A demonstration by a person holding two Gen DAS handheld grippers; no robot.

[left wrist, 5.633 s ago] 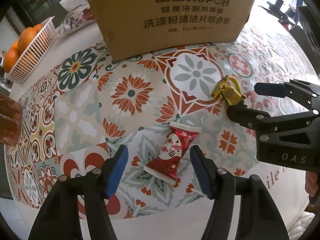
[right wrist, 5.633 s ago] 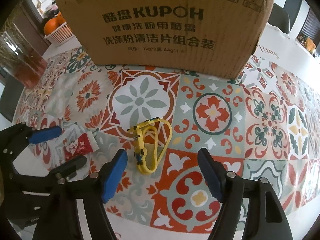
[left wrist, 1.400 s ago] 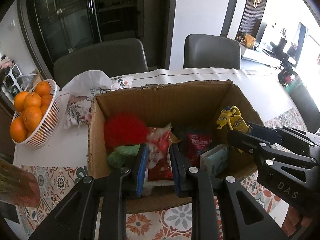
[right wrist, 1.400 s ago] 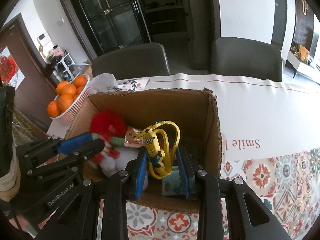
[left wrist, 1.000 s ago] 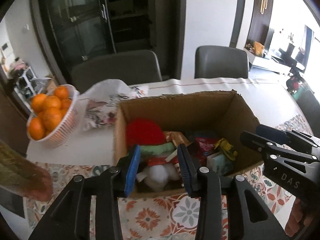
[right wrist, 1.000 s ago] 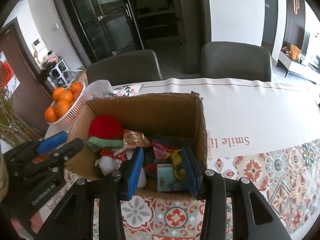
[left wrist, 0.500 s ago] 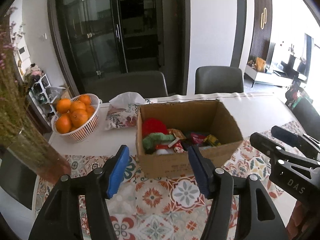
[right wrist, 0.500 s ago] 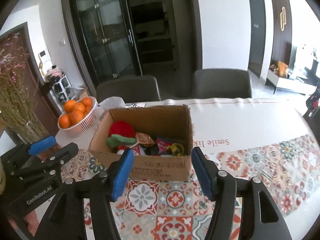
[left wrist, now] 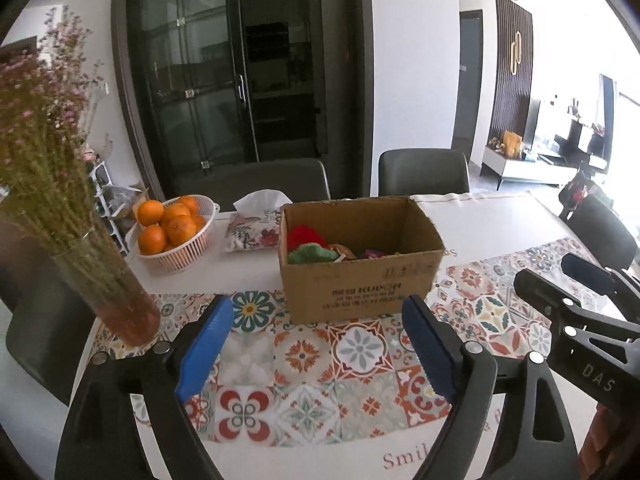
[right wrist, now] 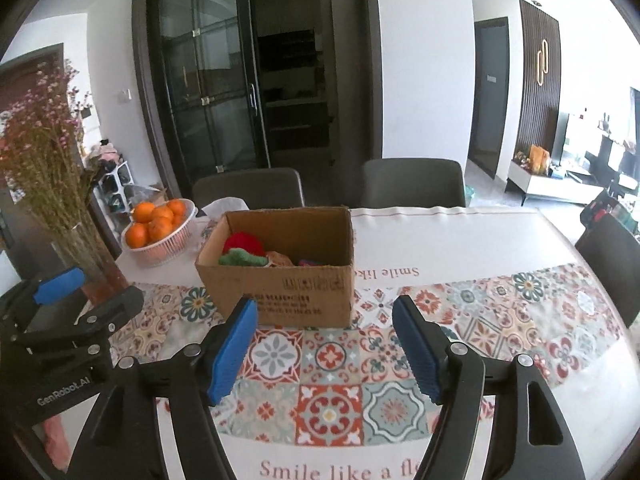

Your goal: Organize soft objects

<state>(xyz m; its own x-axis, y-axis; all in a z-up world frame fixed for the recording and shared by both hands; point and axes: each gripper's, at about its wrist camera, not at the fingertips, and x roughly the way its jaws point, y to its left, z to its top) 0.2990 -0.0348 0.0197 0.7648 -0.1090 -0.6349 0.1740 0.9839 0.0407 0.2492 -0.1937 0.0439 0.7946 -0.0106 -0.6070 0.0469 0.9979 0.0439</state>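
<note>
A brown cardboard box (left wrist: 362,290) stands on the patterned table runner and also shows in the right wrist view (right wrist: 286,294). Inside it I see a red plush thing (left wrist: 303,236), a green soft thing (left wrist: 312,255) and bits of wrappers (right wrist: 280,259). My left gripper (left wrist: 318,346) is open and empty, held back from the box above the runner. My right gripper (right wrist: 325,346) is open and empty too, also back from the box. The right gripper shows at the right edge of the left wrist view (left wrist: 576,284).
A white basket of oranges (left wrist: 170,232) and a floral tissue pack (left wrist: 256,230) sit behind the box on the left. A glass vase with pink dried flowers (left wrist: 116,296) stands at the table's left edge. Grey chairs (right wrist: 412,184) stand behind the table.
Both grippers let go of the red wrapper and yellow minion keychain inside the box, opened wide, and pulled back and up away from the box.
</note>
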